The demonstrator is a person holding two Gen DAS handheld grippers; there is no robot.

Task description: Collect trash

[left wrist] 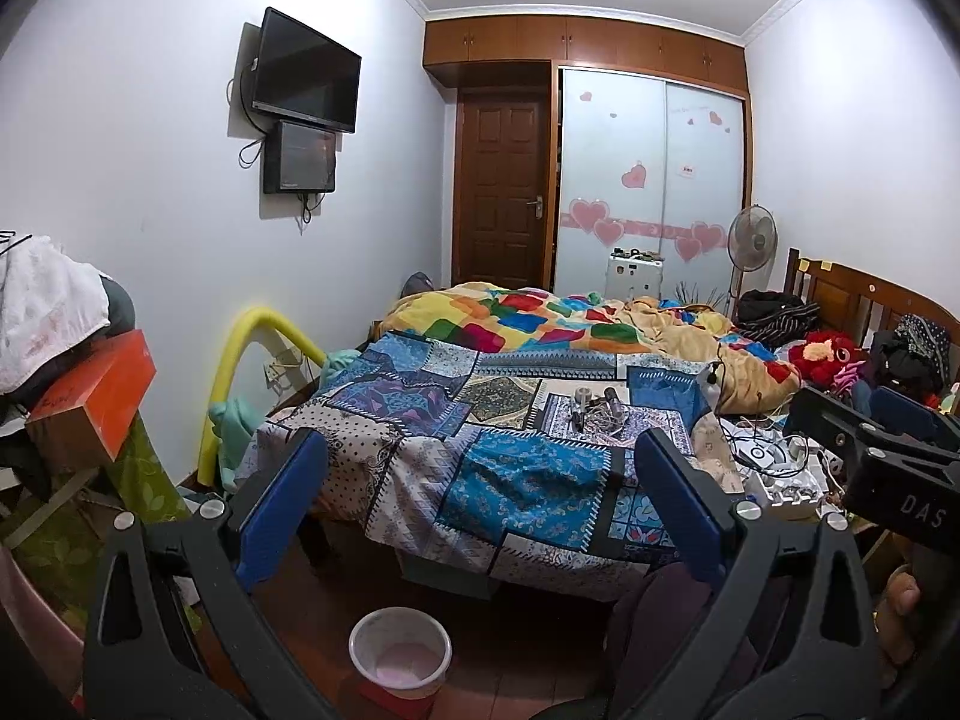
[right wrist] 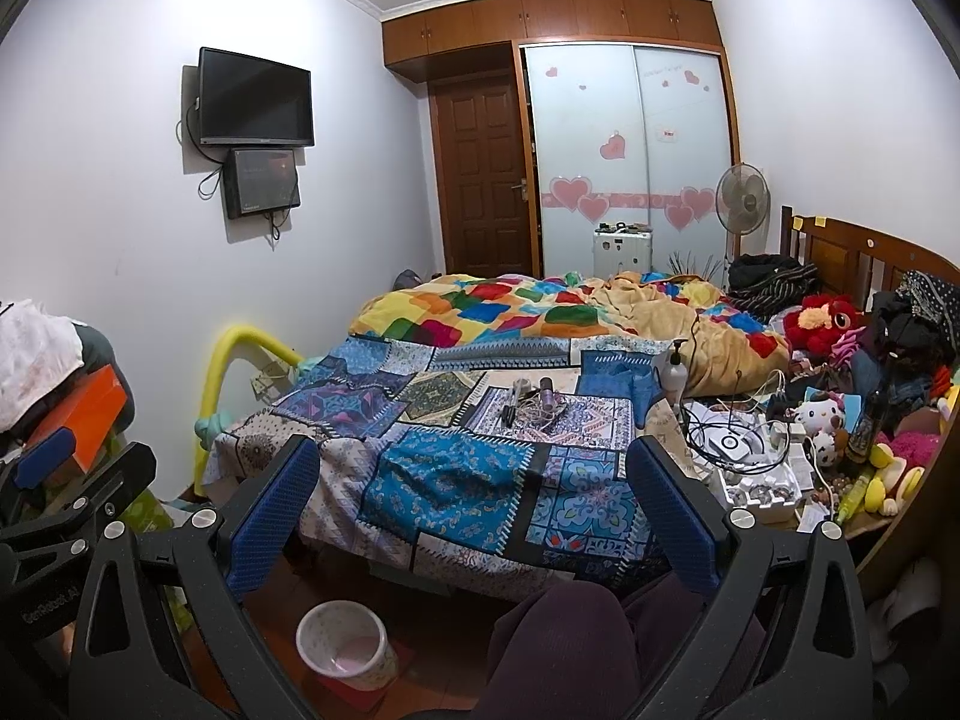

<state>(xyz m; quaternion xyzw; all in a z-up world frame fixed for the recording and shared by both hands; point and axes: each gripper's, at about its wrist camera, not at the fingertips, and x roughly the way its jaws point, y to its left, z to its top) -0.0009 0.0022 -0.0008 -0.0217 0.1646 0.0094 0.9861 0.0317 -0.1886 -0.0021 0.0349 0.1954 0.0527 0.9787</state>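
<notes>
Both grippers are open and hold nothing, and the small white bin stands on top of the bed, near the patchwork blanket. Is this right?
One point is wrong: the small white bin stands on the floor at the foot of the bed, not on top of it. The left wrist view shows this. The rest holds: the left gripper and the right gripper are open and hold nothing, and the patchwork blanket is near.

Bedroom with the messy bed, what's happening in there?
A person is holding two blue-padded grippers, the left gripper and the right gripper, both open and empty, pointed at the patchwork-covered bed. A small white plastic bin waits on the floor below. A jumble of cords and small items lies on the bed. Nothing is picked up yet.
</notes>
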